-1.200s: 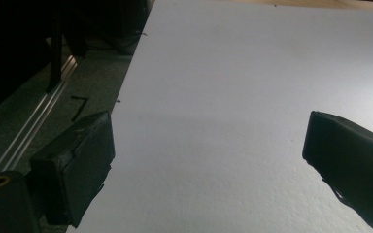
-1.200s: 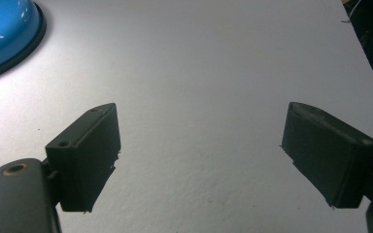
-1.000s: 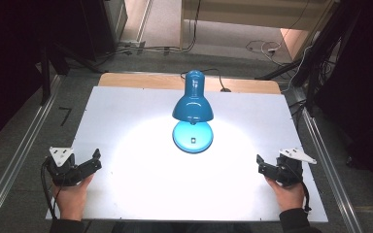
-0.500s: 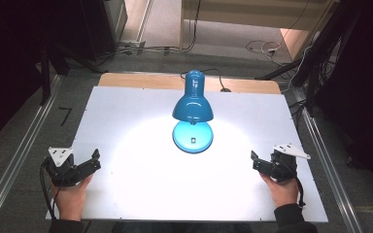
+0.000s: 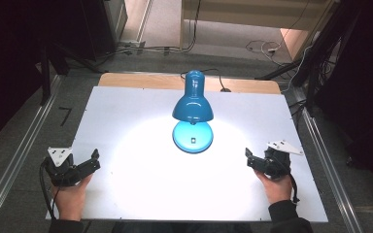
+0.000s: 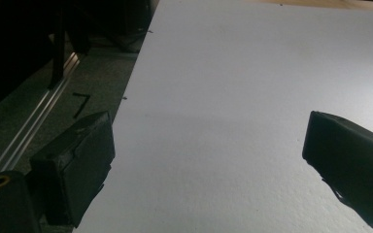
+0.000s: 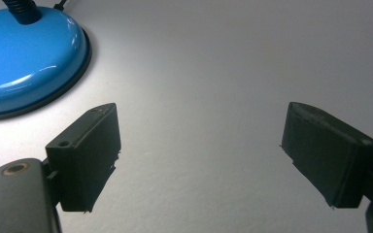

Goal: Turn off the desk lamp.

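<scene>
A blue desk lamp [image 5: 193, 104] stands lit at the middle of the white table [image 5: 126, 111], its round base [image 5: 193, 137] under the shade. Its base [image 7: 24, 63] also fills the upper left of the right gripper view. My right gripper [image 5: 248, 159] rests near the table's right front, jaws wide apart with nothing between them, pointing left toward the lamp base. My left gripper [image 5: 95, 161] lies at the table's left front edge, open and empty, over bare white surface [image 6: 233, 97].
The lamp's cable [image 5: 213, 77] runs off the back edge over a wooden strip [image 5: 141, 80]. Metal rails [image 5: 19, 155] flank the table on both sides. A small black hex key [image 6: 81, 104] lies on the grey floor left of the table.
My right gripper has moved left and a little forward, toward the lamp base. The left gripper has stayed put.
</scene>
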`<state>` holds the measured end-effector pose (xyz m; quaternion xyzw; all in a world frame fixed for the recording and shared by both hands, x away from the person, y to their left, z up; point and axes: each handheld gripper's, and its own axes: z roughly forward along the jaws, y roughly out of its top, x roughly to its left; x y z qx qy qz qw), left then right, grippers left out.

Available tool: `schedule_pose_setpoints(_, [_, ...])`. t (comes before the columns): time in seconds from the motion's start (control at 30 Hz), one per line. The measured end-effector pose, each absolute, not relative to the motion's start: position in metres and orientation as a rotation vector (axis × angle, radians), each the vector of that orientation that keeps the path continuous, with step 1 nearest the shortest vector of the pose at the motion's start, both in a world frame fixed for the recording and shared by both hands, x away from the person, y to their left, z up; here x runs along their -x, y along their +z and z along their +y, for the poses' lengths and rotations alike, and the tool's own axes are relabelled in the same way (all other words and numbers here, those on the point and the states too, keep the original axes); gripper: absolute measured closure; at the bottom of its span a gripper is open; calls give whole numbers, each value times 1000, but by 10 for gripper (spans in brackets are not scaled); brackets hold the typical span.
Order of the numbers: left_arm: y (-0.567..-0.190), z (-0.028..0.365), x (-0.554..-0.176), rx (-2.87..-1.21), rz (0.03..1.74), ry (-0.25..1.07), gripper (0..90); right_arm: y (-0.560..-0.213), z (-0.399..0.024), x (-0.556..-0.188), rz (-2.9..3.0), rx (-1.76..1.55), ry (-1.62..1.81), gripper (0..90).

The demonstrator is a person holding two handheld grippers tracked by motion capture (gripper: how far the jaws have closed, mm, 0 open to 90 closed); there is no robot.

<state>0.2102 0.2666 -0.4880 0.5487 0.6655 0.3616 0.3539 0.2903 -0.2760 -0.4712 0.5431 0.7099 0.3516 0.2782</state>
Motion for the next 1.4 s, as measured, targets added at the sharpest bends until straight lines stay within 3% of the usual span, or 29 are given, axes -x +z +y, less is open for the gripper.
schedule_pose_setpoints(1.4, [-488, 267, -210, -1424, 1724, 925, 54, -468, -230, -306, 1975, -1376, 966, 126])
